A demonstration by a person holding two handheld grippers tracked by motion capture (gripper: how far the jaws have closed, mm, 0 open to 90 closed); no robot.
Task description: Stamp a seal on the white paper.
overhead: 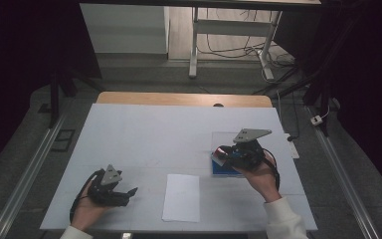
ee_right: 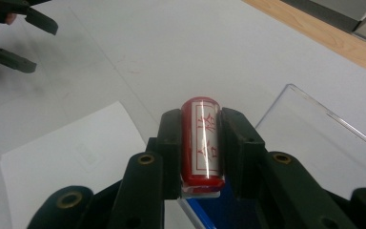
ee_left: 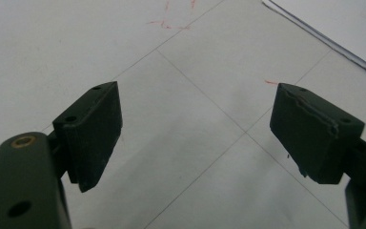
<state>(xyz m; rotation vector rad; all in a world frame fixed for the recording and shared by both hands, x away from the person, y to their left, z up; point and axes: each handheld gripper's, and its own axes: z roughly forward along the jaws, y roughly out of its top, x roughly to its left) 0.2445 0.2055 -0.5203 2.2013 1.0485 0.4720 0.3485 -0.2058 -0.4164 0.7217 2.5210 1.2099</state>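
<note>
Clamped between the right gripper [ee_right: 201, 143] jaws, a red stamp [ee_right: 201, 140] is held above the blue ink pad [overhead: 225, 168], probably for inking; at eight o'clock the left gripper [overhead: 129, 192] is kept spread and empty beside the paper [overhead: 181, 197].

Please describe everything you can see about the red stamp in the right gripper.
The red stamp is a short glossy cylinder, seemingly plastic, with a pale panel bearing red characters inside a thin red frame. It lies lengthwise between the jaws of the right gripper, which press on both its sides. It is held above a blue pad near a clear lid.
</note>
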